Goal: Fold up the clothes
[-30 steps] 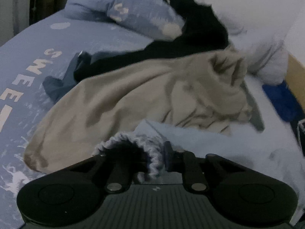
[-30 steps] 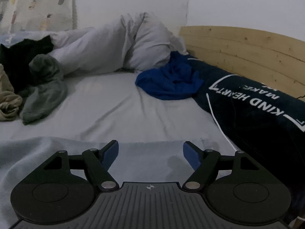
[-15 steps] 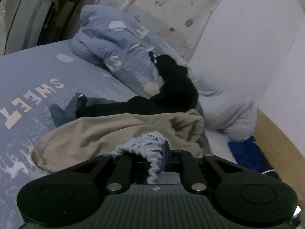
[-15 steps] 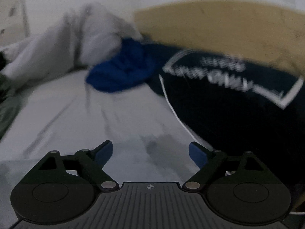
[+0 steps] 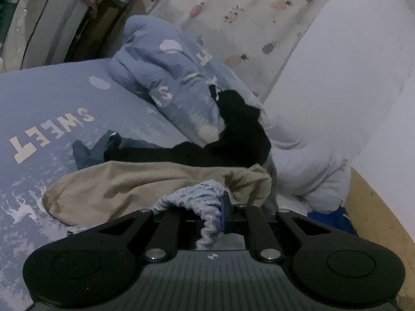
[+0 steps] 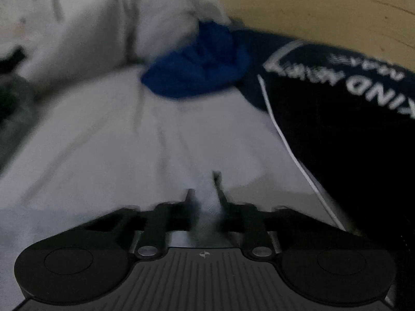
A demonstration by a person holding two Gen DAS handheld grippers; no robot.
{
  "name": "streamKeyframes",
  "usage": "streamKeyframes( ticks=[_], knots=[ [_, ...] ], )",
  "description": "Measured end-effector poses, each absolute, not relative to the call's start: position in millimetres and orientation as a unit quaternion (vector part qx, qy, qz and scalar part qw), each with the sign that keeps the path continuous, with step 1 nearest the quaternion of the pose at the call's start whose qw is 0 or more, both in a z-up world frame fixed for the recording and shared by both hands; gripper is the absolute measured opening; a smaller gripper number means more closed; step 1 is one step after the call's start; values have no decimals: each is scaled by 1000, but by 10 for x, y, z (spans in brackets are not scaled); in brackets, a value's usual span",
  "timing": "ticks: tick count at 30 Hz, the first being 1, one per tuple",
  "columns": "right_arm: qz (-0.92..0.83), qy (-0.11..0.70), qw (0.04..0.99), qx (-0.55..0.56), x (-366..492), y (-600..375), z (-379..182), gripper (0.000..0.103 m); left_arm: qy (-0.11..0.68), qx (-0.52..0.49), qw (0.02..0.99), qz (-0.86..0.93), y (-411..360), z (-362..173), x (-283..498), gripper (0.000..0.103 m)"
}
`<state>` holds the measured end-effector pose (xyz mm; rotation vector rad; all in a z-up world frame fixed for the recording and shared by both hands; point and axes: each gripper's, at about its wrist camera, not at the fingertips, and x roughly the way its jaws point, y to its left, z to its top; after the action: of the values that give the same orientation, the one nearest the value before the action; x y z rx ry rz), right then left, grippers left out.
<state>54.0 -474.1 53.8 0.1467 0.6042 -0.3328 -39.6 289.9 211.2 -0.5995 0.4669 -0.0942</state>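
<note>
Left fingers (image 5: 207,207) clenched on pale-blue garment's ribbed edge (image 5: 205,197), right fingers (image 6: 205,199) pinching white fabric (image 6: 207,207)

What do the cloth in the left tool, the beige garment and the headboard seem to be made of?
Cloth: looks like knitted or woven pale blue yarn, ribbed twill lines, matte.
Beige garment: probably soft cotton-like jersey, matte, limp folds.
Headboard: seems wood, light grain lines, smooth; the picture is blurred.

Room lighting is dim and cool, with no glare and only soft shadows. The left wrist view is fairly sharp. The right wrist view is smeared by motion blur. Both views bow strongly, with dark corners.
</note>
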Motion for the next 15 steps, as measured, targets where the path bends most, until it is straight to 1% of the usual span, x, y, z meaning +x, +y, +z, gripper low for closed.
streamKeyframes(
  ticks=[8,15],
  knots=[
    [-127,160,969,141,-330,-4732,1581,11,171,-301,936,-64,2845,2560,-590,11],
    [-114,58,975,184,-805,-4984,2741,11,87,-324,939,-80,2873,3111,-864,11]
  ],
)
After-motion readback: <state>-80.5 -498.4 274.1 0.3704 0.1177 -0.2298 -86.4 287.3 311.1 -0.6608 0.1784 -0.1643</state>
